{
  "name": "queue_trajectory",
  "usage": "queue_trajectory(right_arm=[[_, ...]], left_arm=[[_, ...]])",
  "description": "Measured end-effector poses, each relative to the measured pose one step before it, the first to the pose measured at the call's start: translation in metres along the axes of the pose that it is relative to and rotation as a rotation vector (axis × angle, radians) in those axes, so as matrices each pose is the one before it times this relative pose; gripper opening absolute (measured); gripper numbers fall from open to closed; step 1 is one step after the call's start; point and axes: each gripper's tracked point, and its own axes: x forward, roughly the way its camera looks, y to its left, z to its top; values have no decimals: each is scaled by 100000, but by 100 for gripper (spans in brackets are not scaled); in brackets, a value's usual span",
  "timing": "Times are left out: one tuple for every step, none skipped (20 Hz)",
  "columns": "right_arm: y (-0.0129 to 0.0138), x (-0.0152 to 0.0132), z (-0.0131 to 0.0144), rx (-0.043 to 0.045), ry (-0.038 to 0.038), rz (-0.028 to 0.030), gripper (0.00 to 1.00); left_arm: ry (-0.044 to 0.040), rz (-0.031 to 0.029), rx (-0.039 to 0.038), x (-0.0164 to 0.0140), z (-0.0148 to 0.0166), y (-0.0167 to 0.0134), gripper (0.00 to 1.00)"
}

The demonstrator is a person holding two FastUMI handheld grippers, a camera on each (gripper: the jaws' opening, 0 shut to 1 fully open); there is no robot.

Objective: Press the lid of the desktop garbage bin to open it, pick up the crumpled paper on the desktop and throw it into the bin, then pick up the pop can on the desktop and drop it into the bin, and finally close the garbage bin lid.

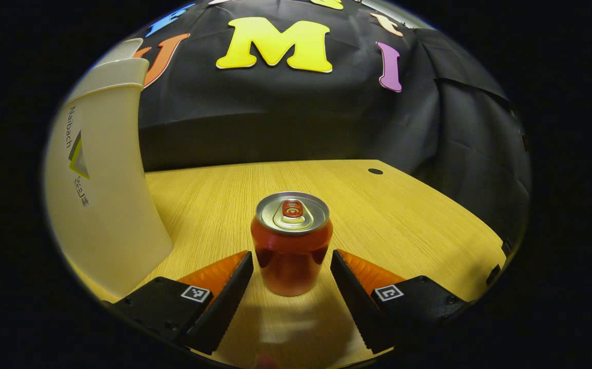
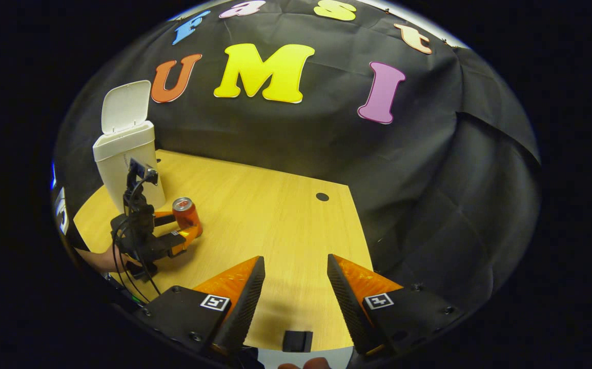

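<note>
The pop can [image 1: 291, 243] stands upright on the wooden worktop [image 1: 403, 215], just beside the base of the white garbage bin [image 1: 106, 195]. The left gripper [image 1: 291, 266] is level with the worktop, with its jaws spread open on either side of the can. A narrow gap is visible between each finger and the can wall, so the can is not clamped.

In the right gripper view, the left gripper [image 2: 185, 230] reaches toward the pop can [image 2: 186, 215] from the side away from the wall, carried by a hand [image 2: 102, 260] low at the worktop edge. The bin [image 2: 127, 164] stands behind the can with its lid [image 2: 125, 106] raised upright. The right gripper [image 2: 296, 284] hovers above the worktop [image 2: 275, 215], well apart from the can, with its jaws open and nothing between them.
</note>
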Motion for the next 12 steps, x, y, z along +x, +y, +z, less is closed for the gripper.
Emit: queue_trajectory(right_arm=[[130,133,144,-127,-109,245,80],[96,186,80,-72,37,-119,78],[80,101,59,192,117,-13,78],[96,41,-83,264,337,22,80],[-34,-59,51,244,108,-171,80],[67,32,66,225,-106,11,80],[-5,-45,100,43,-232,-168,80],[-60,-60,10,209,-255,-76,80],[-7,55,130,463,-318,-104,80],[32,103,179,782,-660,-114,80],[136,116,269,995,-528,293,80],[239,73,221,1065,-605,188,80]], left_arm=[[437,-584,188,97,-75,-113,100],[263,849,311,129,-4,215,99],[132,384,222,132,31,112,100],[-21,10,-23,-140,-11,-115,87],[108,-264,-39,-51,-38,-16,87],[-54,-131,97,20,106,-26,93],[-785,-252,247,-225,353,-95,86],[-1621,-472,383,-374,589,-142,86],[-1163,-404,678,-226,688,-189,92],[-309,-307,1025,-161,736,-158,85],[-706,-838,809,-438,901,-263,85],[-1890,-1099,723,-441,1359,-422,85]])
